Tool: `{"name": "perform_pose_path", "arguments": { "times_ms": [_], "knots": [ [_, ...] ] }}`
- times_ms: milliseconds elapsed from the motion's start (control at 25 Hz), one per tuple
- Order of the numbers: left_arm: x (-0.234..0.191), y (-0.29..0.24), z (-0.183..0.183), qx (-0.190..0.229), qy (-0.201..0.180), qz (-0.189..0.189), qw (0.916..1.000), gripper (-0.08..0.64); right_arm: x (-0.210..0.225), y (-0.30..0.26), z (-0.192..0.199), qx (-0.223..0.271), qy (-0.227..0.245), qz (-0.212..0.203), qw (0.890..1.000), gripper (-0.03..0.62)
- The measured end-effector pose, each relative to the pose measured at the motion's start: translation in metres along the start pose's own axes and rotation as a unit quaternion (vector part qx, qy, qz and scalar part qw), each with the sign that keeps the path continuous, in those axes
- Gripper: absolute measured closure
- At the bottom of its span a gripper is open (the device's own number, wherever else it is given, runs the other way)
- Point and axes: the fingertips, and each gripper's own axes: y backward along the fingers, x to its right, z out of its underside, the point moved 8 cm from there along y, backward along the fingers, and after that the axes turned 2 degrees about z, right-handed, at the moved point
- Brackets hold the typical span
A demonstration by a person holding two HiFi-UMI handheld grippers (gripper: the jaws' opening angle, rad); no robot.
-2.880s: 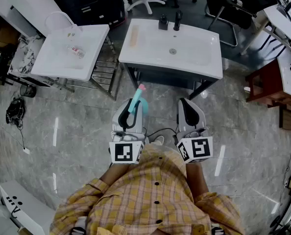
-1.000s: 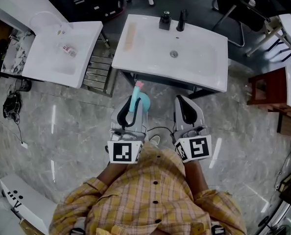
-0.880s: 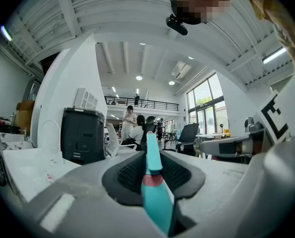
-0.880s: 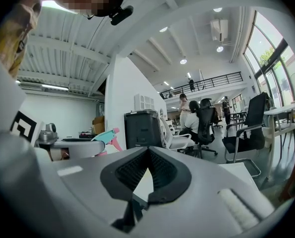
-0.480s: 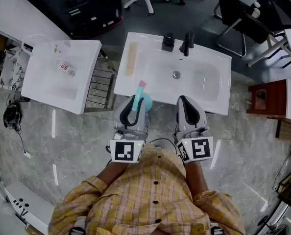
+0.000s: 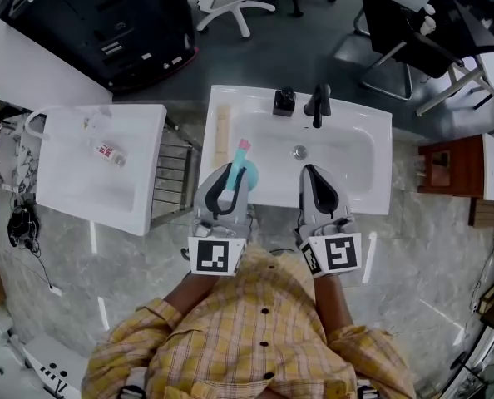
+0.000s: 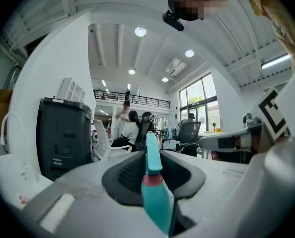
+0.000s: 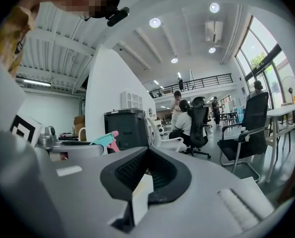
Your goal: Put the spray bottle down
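Note:
A teal spray bottle [image 6: 244,169] with a pink nozzle tip sticks up and forward out of my left gripper [image 6: 229,173], which is shut on it. In the left gripper view the bottle's trigger head [image 7: 155,195] fills the gap between the jaws. Both grippers hang over the front rim of a white sink basin [image 6: 359,196]. My right gripper [image 6: 310,173] is beside the left one, jaws together and nothing in them. The right gripper view shows its own jaws [image 8: 147,151] meeting, and the spray bottle [image 8: 101,141] off to the left.
A black faucet [image 6: 318,104] and a black soap dispenser [image 6: 284,101] stand at the basin's back edge. A beige strip [image 6: 223,131] lies on its left ledge. A second white basin [image 6: 68,181] with a small bottle [image 6: 106,150] is at the left. Office chairs [image 6: 401,36] stand behind.
The sink has come closer as the person walked up to it. Both grippers moved from over the floor to over the basin's front rim, the bottle still held.

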Motion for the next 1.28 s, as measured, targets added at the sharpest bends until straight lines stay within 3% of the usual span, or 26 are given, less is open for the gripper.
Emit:
{"name": "perform_pose_path", "arguments": {
  "times_ms": [280, 960, 1280],
  "knots": [
    [-0.028, -0.034, 0.001, -0.007, -0.005, 0.029, 0.9995, 0.466, 0.001, -0.032, 0.0, -0.003, 0.003, 0.031, 1.0, 0.592],
    [-0.039, -0.072, 0.012, -0.009, 0.007, 0.025, 0.9996, 0.466, 0.02, -0.061, 0.012, -0.014, 0.005, 0.043, 0.999, 0.591],
    [-0.045, -0.101, 0.022, -0.007, -0.008, 0.028, 0.9995, 0.466, 0.036, -0.071, 0.018, -0.012, 0.005, 0.04, 0.999, 0.591]
  ]
}}
